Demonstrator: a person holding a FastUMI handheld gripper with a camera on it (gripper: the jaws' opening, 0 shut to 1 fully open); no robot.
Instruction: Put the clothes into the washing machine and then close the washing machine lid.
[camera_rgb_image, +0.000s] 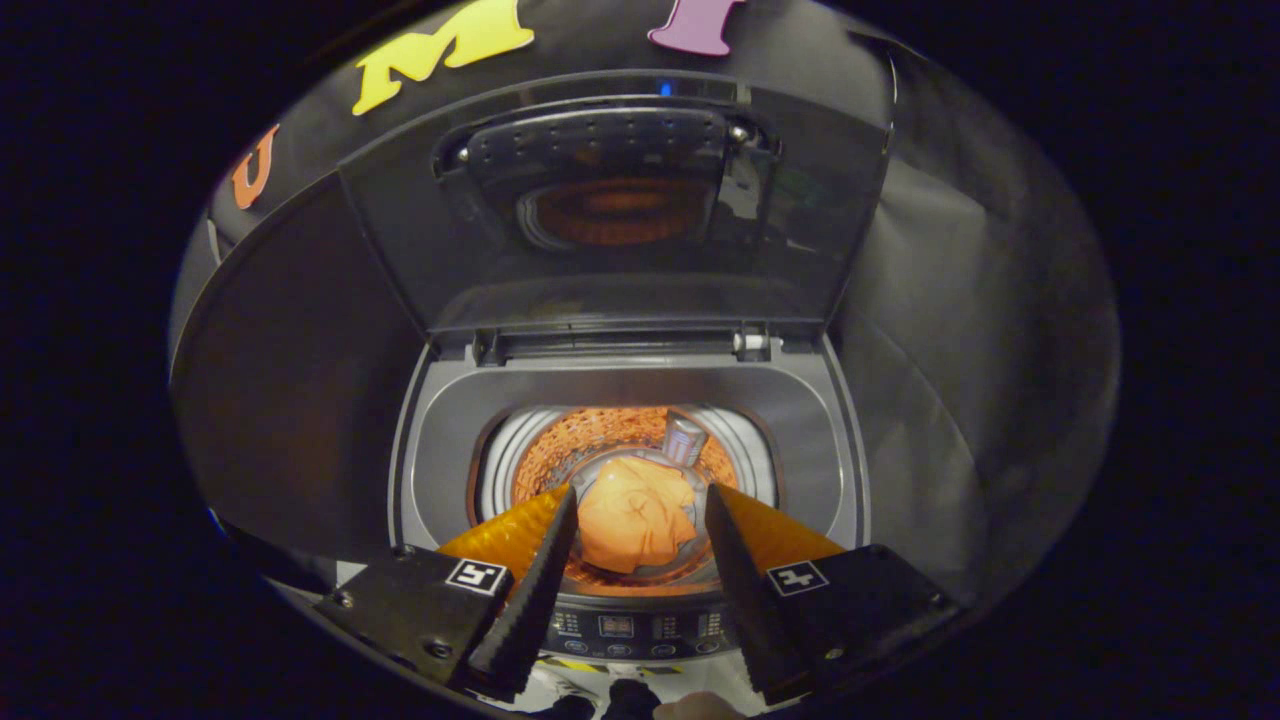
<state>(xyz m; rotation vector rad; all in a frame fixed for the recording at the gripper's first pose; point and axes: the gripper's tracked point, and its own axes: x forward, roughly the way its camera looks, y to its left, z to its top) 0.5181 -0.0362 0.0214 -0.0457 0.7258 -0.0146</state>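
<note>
Clothes (636, 525) in drum, below open tool (640, 520)

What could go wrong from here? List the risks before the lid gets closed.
1. The lid stands fully upright behind the drum; pushed carelessly, it could slam down.
2. The gripper hangs open above the drum opening, its fingers either side of the orange garment lying inside; a lid swung down now might strike the fingers.
3. The control panel sits just under the fingers and could be pressed by accident.

Crumpled cloth garment (636, 526), perforated metal drum (560, 455)
</note>
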